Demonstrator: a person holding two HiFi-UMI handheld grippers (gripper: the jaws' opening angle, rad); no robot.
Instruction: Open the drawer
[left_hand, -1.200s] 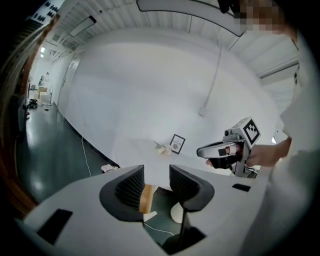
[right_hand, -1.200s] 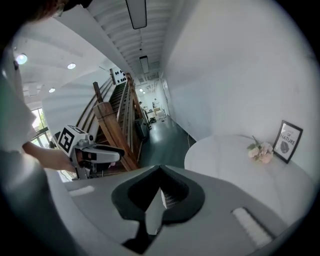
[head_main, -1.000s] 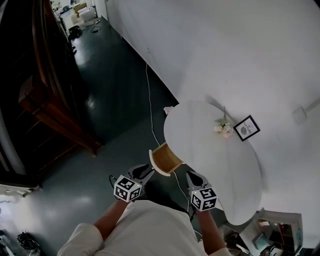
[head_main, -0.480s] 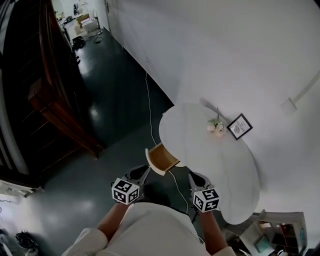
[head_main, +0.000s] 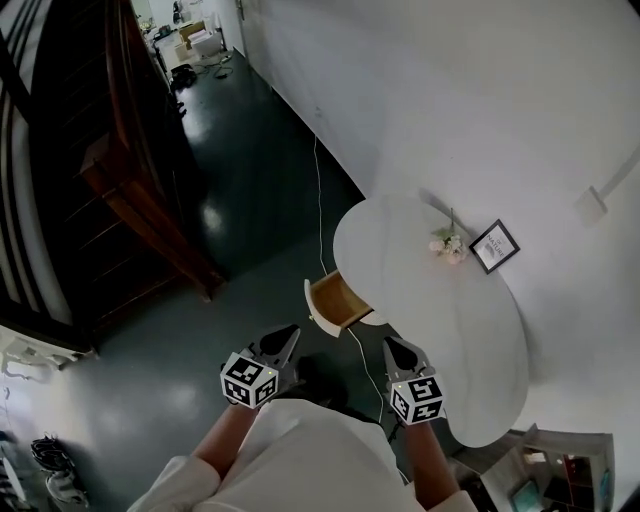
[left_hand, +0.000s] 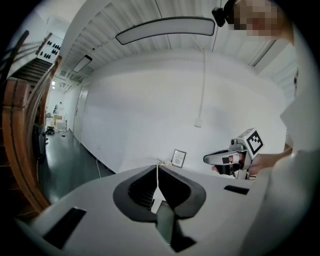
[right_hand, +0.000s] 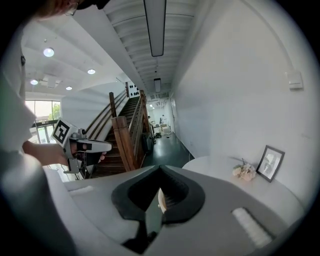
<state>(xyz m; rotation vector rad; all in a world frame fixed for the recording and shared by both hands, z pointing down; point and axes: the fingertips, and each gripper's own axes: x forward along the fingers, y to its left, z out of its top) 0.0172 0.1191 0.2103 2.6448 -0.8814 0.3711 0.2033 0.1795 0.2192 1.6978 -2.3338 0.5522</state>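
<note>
The white oval table (head_main: 440, 320) has a small drawer (head_main: 338, 300) pulled out at its left edge, with its pale wood inside showing. My left gripper (head_main: 288, 335) hangs below and left of the drawer, apart from it. Its jaws have just been closing and are now shut on nothing (left_hand: 157, 167). My right gripper (head_main: 393, 346) is below the drawer on the right, also shut and empty (right_hand: 160, 169). Each gripper shows in the other's view: the right gripper (left_hand: 220, 159) and the left gripper (right_hand: 102, 146).
On the table stand a small bunch of pale flowers (head_main: 446, 243) and a framed picture (head_main: 494, 246). A white cable (head_main: 320, 200) runs along the dark floor by the wall. A dark wooden staircase (head_main: 140, 200) rises at the left. Clutter lies on the floor at lower right.
Both grippers have drawn back a little from the drawer front. The left gripper's jaws, open a second ago, have closed. The drawer stays pulled out.
</note>
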